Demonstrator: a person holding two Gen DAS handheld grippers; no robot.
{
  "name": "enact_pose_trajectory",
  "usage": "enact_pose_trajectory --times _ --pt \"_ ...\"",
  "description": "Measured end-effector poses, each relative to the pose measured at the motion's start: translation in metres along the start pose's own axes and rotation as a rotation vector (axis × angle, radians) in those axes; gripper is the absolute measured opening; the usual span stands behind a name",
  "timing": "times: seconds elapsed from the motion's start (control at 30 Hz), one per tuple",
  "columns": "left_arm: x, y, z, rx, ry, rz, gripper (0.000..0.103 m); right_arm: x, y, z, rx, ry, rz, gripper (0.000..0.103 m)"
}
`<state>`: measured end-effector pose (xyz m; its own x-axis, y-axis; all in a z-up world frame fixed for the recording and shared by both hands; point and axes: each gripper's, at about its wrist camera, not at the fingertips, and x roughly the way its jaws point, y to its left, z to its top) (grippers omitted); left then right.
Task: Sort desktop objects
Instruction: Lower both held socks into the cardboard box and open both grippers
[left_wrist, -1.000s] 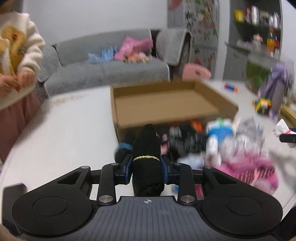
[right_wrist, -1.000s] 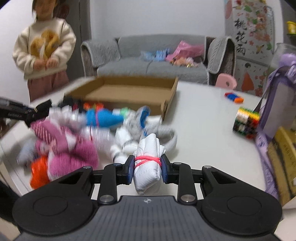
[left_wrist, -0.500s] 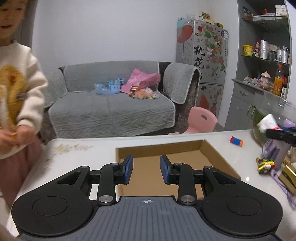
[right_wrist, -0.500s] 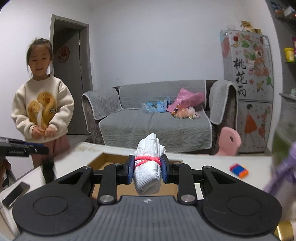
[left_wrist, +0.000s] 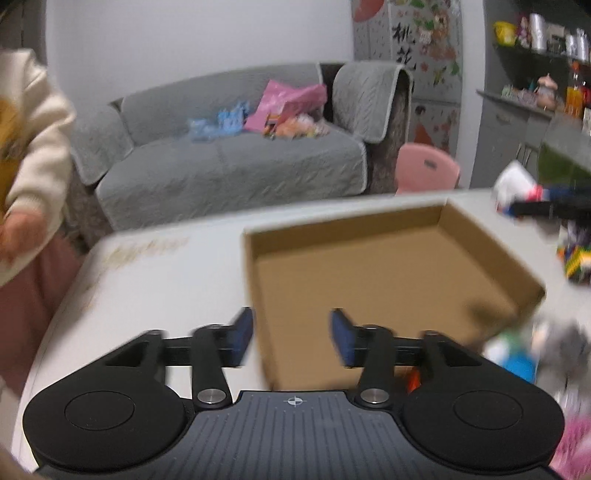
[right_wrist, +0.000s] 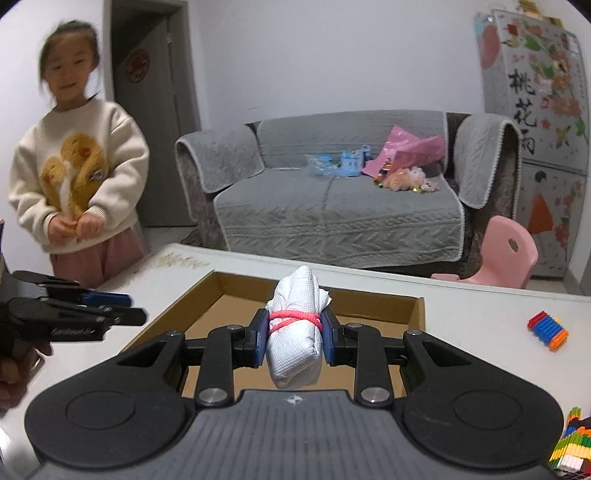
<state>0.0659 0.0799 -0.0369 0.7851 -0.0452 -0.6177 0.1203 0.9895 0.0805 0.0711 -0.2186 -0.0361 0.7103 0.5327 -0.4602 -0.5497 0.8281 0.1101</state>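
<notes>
On white tabletop (right_wrist: 472, 314), shallow brown cardboard tray (right_wrist: 415, 308), visible floor bare. Left to right: child in cream sweater (right_wrist: 74, 177) beside table; left gripper (left_wrist: 291, 334) opening, nothing between jaws, over tray's near-left corner; right gripper (right_wrist: 295, 334) clenched on white rolled sock bundle with pink band (right_wrist: 295, 328), above tray; coloured bead block (right_wrist: 548, 330) right.

Even, soft indoor light with faint shadows. The left wrist view is motion-blurred throughout; the right is sharp centrally, and both bow at the edges.
</notes>
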Motion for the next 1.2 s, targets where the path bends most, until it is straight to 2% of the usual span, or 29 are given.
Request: enact_pose_trajectory --times 0.07,0.17,0.27,0.4,0.5,0.6,0.67,0.73,0.87,0.93,1.1,1.2 --pt "-0.012 0.008 -0.019 0.003 0.039 -0.029 0.062 -0.004 0.001 0.002 0.001 -0.003 0.004 0.026" --pt "-0.031 0.009 -0.041 0.036 0.083 -0.059 0.071 -0.010 0.002 0.003 0.006 -0.007 0.005 0.026" --pt "-0.039 0.001 -0.058 0.089 0.151 -0.115 0.074 -0.012 0.003 0.004 -0.003 -0.006 0.005 0.026" --pt "-0.041 -0.012 -0.075 0.169 0.229 -0.146 0.081 -0.005 0.008 0.008 -0.018 0.002 0.012 0.026" --pt "-0.033 -0.023 -0.084 0.193 0.277 -0.185 0.082 -0.003 0.010 0.006 -0.031 0.011 0.018 0.026" --pt "-0.020 -0.035 -0.095 0.221 0.323 -0.186 0.073 -0.004 0.011 0.005 -0.040 0.015 0.019 0.026" --pt "-0.019 -0.033 -0.096 0.183 0.321 -0.221 0.067 -0.006 0.012 0.004 -0.041 0.010 0.019 0.026" --pt "-0.021 -0.028 -0.096 0.159 0.318 -0.213 0.044 -0.009 0.010 0.005 -0.038 0.003 0.018 0.026" --pt "-0.023 -0.020 -0.095 0.147 0.306 -0.151 0.042 -0.011 0.009 0.006 -0.035 -0.006 0.022 0.026" --pt "-0.029 -0.019 -0.090 0.139 0.283 -0.146 0.042 -0.011 0.009 0.007 -0.035 -0.008 0.024 0.026" --pt "-0.063 -0.018 -0.058 0.107 0.135 -0.139 0.042 -0.013 0.006 0.009 -0.029 -0.019 0.022 0.026" --pt "-0.068 -0.024 -0.029 0.085 0.058 -0.130 0.042 -0.009 0.005 0.011 -0.024 -0.019 0.018 0.026"
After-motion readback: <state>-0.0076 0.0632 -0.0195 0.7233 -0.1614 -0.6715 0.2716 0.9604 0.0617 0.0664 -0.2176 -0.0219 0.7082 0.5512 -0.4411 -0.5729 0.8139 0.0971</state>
